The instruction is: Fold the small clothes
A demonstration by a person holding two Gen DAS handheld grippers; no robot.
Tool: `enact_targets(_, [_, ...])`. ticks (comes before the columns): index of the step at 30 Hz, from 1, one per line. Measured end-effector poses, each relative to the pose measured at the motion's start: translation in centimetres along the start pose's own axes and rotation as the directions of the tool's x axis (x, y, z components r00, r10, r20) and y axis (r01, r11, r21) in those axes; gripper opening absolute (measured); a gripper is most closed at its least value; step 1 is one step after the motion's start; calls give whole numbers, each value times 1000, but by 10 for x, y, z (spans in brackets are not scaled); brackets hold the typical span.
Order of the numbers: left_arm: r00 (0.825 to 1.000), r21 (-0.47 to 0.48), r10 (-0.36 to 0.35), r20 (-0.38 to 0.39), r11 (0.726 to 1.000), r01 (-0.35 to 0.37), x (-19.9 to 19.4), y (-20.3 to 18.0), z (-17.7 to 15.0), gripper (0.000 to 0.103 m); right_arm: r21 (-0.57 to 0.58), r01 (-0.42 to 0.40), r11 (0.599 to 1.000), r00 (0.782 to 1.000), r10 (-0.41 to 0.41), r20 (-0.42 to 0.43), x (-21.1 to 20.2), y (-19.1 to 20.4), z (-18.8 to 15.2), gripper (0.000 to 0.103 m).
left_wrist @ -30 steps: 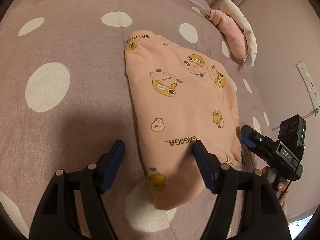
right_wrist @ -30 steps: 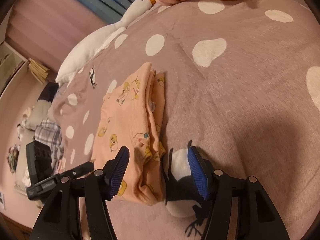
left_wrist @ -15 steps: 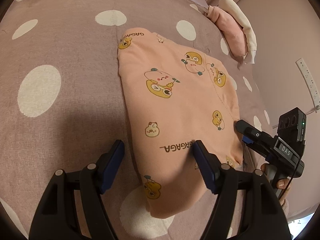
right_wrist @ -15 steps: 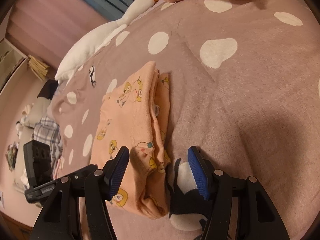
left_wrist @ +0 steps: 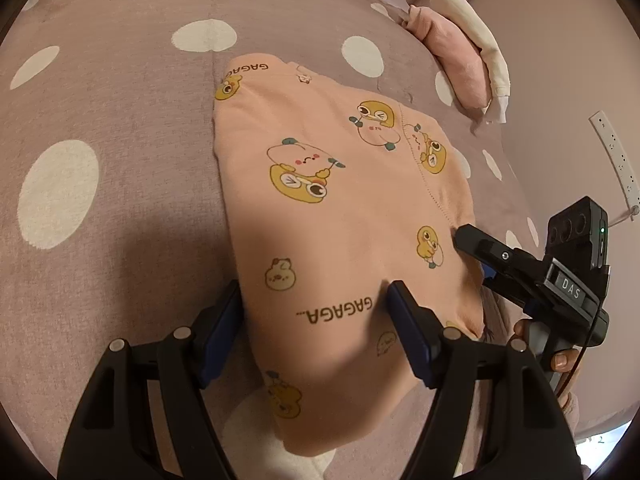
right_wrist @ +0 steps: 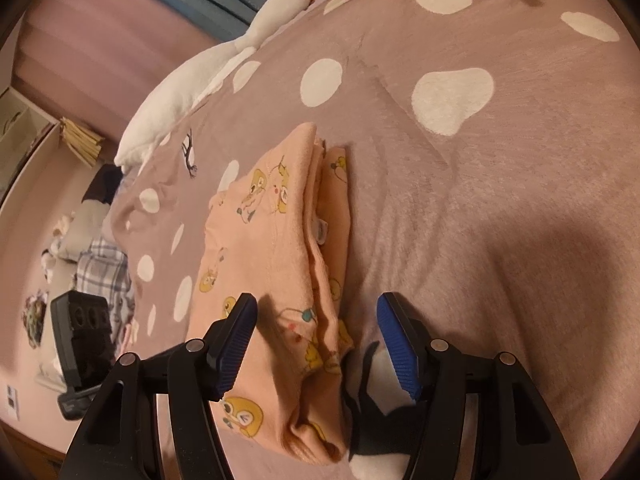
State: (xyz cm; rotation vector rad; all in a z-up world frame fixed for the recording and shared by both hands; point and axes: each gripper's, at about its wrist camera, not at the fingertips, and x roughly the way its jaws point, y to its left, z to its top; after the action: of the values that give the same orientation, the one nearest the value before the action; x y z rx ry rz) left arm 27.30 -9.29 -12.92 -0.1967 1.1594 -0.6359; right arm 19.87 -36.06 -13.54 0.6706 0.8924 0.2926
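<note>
the garment, a peach piece printed with ducks, lies folded into a thick packet on the bed, its long stacked edges facing the right side so the layers show there. the left hand-held gripper stands wide open over the packet's near end, one pad just off the left fold and the other resting on top of the cloth; it grips nothing. the right hand-held gripper is likewise open and empty, straddling the layered edge at the near corner, one pad above the top layer and the other out over the blanket. set this way, one at each side of the same end, they look ready to pinch that end together and carry it over for another fold, or simply to have let go after squaring the packet; i cannot tell which. a pink and white pile sits at the far edge of the bed, probably finished pieces kept clear of the work. a plush goose lies along the bed's far side, well apart from the garment.
</note>
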Motion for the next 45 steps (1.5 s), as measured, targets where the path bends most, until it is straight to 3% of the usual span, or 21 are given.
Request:
enact_targets(5, [1000,11,3,-1,1000,-2,4,-3,2,78,-16,-2,1000,1000,1,-13,9,7,3,63])
enact_targets(31, [1000,25,-28,-11,999,28,21,-14,11,80,-97,-20,995,998,14,-60,28,21,10,63])
enact_targets(39, [999,32,-37,-15,999,38,24,-14,15,79,-108,-25,994,998,18,-65,35,25,14,63])
enact_targets(45, [1000,29,-28,-8,999,28,23,-12,14,73,-116,-20,993,998,13,-66,34,25,14,62])
